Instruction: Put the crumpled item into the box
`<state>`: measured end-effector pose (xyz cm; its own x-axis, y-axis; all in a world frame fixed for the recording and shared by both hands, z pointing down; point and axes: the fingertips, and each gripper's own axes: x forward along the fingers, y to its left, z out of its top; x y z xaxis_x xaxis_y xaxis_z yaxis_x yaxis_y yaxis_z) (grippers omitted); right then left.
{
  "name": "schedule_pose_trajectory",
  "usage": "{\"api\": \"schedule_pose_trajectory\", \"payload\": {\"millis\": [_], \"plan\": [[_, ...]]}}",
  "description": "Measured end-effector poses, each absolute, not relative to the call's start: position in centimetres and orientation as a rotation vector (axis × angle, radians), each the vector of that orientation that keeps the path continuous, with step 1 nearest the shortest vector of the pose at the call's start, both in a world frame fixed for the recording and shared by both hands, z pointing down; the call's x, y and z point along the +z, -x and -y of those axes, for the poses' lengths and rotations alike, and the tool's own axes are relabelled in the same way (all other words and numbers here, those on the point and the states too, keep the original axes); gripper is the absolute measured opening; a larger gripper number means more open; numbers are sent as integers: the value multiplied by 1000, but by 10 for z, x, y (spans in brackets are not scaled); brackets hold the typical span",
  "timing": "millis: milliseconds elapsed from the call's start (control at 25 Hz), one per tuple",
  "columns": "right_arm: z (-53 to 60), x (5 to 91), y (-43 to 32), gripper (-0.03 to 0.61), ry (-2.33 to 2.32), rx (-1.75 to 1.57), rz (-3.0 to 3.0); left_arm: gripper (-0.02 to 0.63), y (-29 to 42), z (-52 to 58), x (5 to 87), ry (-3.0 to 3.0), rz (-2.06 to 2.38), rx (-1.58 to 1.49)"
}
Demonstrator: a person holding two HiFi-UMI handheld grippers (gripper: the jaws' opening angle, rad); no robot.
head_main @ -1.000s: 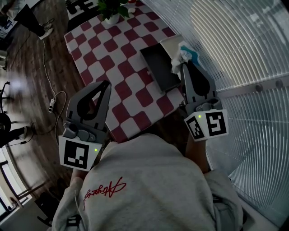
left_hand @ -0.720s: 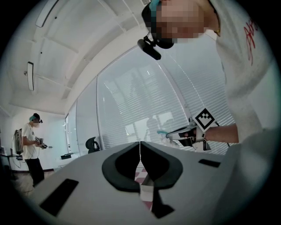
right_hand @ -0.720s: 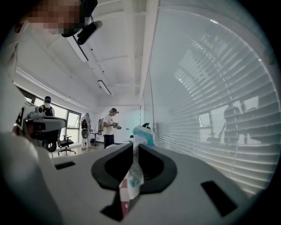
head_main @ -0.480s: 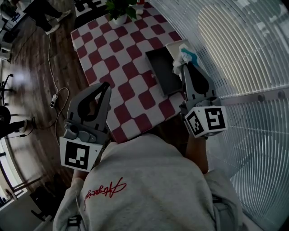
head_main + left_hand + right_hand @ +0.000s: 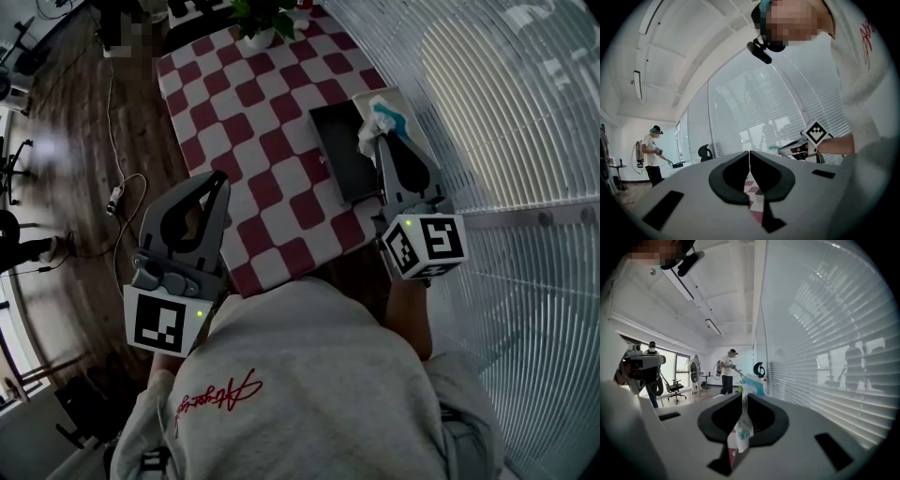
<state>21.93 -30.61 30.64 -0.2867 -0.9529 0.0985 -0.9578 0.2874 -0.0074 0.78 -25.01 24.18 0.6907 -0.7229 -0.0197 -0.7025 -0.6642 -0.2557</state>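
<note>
Head view: wrapper (image 5: 378, 120) at box (image 5: 337, 155) edge

Checkered tabletop (image 5: 244, 131) lies open left of the box (image 5: 337, 155); blinds (image 5: 506, 112) crowd its right.

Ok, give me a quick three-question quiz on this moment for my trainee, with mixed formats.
1. True or false: the left gripper is shut with nothing between its jaws.
2. What does the right gripper hold? A) a spoon B) a crumpled white-and-teal wrapper C) nothing
3. Fill in: the dark box sits on a red-and-white ____ tablecloth.

Key: 1 true; 2 B; 3 checkered.
</note>
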Motion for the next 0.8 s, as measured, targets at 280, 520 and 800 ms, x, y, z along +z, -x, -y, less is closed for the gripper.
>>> {"api": "schedule_pose_trajectory", "payload": {"millis": [280, 520, 800], "plan": [[316, 320, -219, 46, -1782, 121, 2447, 18, -6, 251, 242, 2644, -1181, -126], [322, 329, -220, 46, -1748, 145, 2439, 18, -7, 251, 242, 2631, -1209, -132], [329, 342, -222, 46, -1708, 173, 2429, 18, -7, 251, 243, 2616, -1236, -142]]}}
